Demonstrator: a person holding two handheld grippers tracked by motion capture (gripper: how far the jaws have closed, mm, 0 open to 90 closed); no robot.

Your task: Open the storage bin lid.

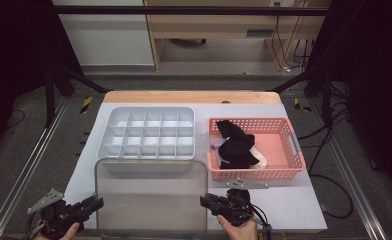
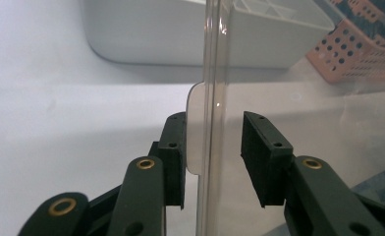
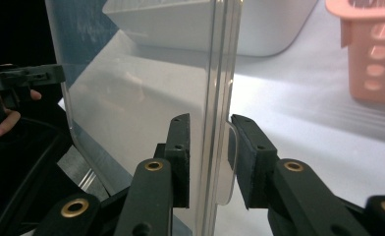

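Clear rectangular plastic lid [image 1: 151,197] stands upright between both sets of jaws, off the white compartmented plastic organiser box [image 1: 148,134] beyond. Left gripper [image 2: 214,157] spread, edge ungripped; right gripper [image 3: 209,160] nearly pinching its tab. Placing remains.

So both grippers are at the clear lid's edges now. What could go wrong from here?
The left gripper straddles the clear lid at its small tab with a wide gap on one side, so the slick edge may slip as the jaws shut. The right gripper sits much tighter around its tab; uneven grip could tilt the lid. Lifted forward, it might clip the white divided tray or the pink basket.
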